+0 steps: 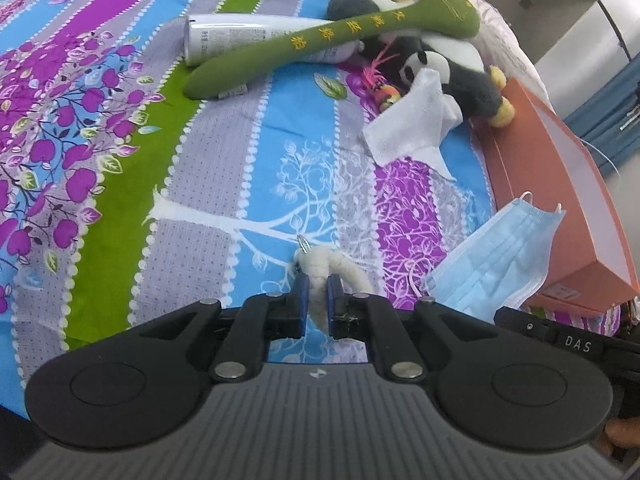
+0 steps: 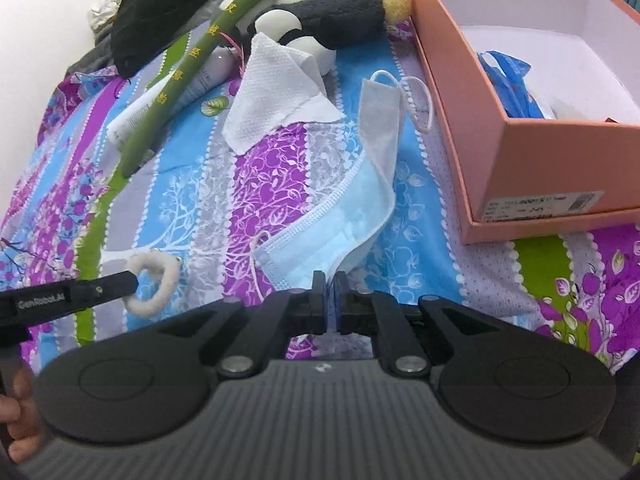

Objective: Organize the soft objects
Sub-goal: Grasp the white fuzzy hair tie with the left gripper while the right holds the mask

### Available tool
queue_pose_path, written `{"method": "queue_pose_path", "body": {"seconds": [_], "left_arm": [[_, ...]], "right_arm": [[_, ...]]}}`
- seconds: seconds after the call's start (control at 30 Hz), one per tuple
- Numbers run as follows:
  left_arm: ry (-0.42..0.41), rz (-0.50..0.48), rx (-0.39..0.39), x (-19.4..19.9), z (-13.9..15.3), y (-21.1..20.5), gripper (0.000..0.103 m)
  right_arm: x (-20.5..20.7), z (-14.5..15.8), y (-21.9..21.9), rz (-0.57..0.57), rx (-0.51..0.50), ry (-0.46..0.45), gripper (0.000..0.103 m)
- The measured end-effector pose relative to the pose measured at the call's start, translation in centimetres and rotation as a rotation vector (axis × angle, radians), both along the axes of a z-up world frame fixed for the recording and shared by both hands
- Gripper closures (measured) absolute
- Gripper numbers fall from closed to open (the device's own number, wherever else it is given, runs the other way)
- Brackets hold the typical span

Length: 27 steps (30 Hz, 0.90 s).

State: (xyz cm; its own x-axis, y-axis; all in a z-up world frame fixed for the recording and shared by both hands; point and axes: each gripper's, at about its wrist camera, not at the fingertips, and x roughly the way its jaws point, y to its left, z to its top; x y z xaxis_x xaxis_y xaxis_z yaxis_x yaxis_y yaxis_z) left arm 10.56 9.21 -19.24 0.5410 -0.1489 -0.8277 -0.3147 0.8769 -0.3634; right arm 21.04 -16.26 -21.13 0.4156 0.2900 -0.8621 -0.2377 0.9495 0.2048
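So we've got our left gripper [image 1: 317, 286] pinching a fuzzy white loop [image 1: 320, 276] low over the bedsheet [image 1: 120, 160]. Our right gripper [image 2: 330, 286] has its jaws clamped on the near edge of the blue face mask [image 2: 340, 208], which trails off toward the orange box [image 2: 520, 160] on the right. Far side there's a white tissue [image 2: 276, 88], a green plush stick [image 1: 320, 40] and a panda plush [image 1: 440, 68].

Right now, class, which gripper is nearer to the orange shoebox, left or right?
Right. The right gripper, shut on the blue face mask, sits just short of the orange shoebox. The left gripper, shut on the white fluffy loop, lies farther away beyond the mask.
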Motion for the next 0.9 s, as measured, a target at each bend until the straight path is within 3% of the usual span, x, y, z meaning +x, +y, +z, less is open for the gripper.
{"method": "queue_pose_path", "body": {"seconds": [0.03, 0.07, 0.1, 0.13, 0.2, 0.37, 0.57, 0.9], "left_arm": [[0.005, -0.005, 0.001, 0.1, 0.0, -0.1, 0.088], [0.009, -0.012, 0.002, 0.1, 0.0, -0.1, 0.077], [0.011, -0.015, 0.005, 0.1, 0.0, -0.2, 0.063], [0.013, -0.014, 0.012, 0.1, 0.0, -0.3, 0.057], [0.011, -0.017, 0.032, -0.1, 0.1, -0.4, 0.052], [0.005, -0.053, 0.045, -0.2, 0.2, -1.0, 0.052], [0.008, -0.116, 0.098, 0.6, -0.4, -2.7, 0.052], [0.032, -0.181, 0.144, 1.6, -1.9, -4.6, 0.052]], "right_arm": [[-0.1, 0.1, 0.0, 0.001, -0.006, -0.002, 0.092], [-0.3, 0.3, 0.0, 0.005, -0.011, -0.008, 0.089], [-0.5, 0.6, 0.0, 0.007, -0.014, -0.017, 0.077], [-0.6, 0.8, 0.0, 0.004, -0.019, -0.027, 0.058], [-1.1, 1.4, -0.3, -0.005, -0.034, -0.057, 0.045], [-1.7, 2.3, -0.1, 0.017, -0.031, -0.137, 0.044], [-0.6, 0.4, 1.3, 0.049, -0.050, -0.153, 0.044], [1.0, -4.5, 2.2, 0.092, -0.118, -0.096, 0.037]]}}
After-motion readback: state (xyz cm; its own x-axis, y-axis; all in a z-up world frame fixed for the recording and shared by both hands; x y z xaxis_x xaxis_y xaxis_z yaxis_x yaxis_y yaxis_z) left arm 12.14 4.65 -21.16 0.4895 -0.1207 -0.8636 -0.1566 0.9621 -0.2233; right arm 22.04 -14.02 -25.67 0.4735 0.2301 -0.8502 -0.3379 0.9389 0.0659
